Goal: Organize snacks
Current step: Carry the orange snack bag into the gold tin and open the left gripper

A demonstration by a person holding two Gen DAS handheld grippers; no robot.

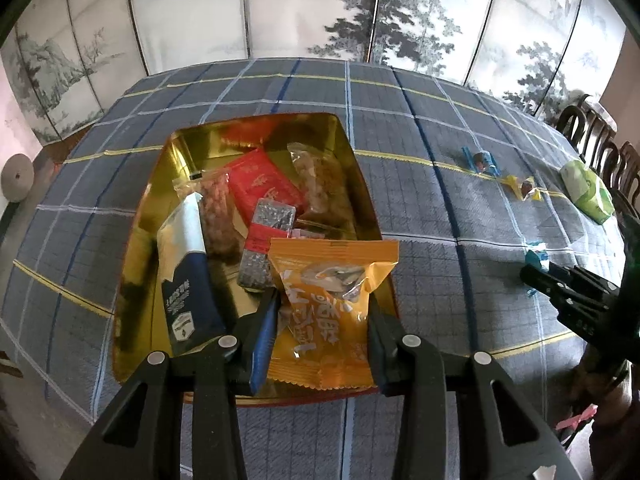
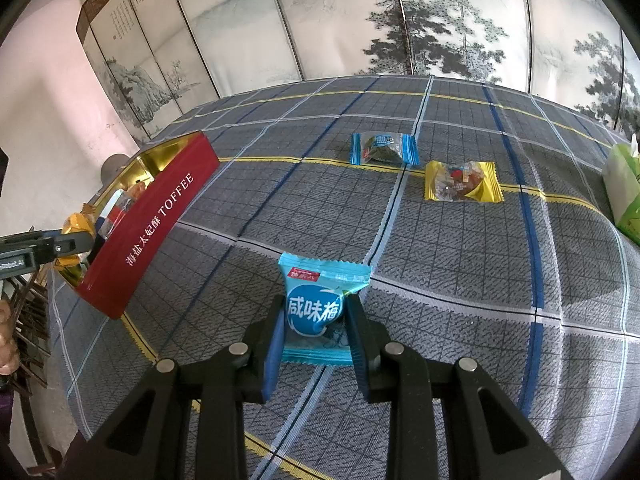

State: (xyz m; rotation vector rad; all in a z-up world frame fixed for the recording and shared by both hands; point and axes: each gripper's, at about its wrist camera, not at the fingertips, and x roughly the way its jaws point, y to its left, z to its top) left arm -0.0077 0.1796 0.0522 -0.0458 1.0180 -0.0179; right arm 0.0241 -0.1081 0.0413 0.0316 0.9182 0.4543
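Note:
My left gripper point(image 1: 322, 302) is shut on an orange snack packet point(image 1: 340, 276), which hangs over the near end of a gold-lined tin point(image 1: 152, 216). Inside the tin lie a red packet point(image 1: 260, 184), a navy and white packet point(image 1: 188, 276), a dark bar point(image 1: 264, 232) and clear bags of nuts point(image 1: 316, 176). My right gripper point(image 2: 316, 314) is shut on a light blue plum candy packet point(image 2: 316, 280), low over the checked cloth. In the right wrist view the tin's red wall point(image 2: 152, 224) reads TOFFEE, with the left gripper point(image 2: 74, 246) and the orange packet at its near corner.
On the cloth further back lie a blue wrapped candy point(image 2: 384, 148) and a yellow wrapped candy point(image 2: 462, 182). A green tissue pack point(image 2: 624, 192) sits at the right edge. Wooden chairs point(image 1: 600, 140) stand beyond the table's right side, and a painted folding screen point(image 1: 320, 8) stands behind it.

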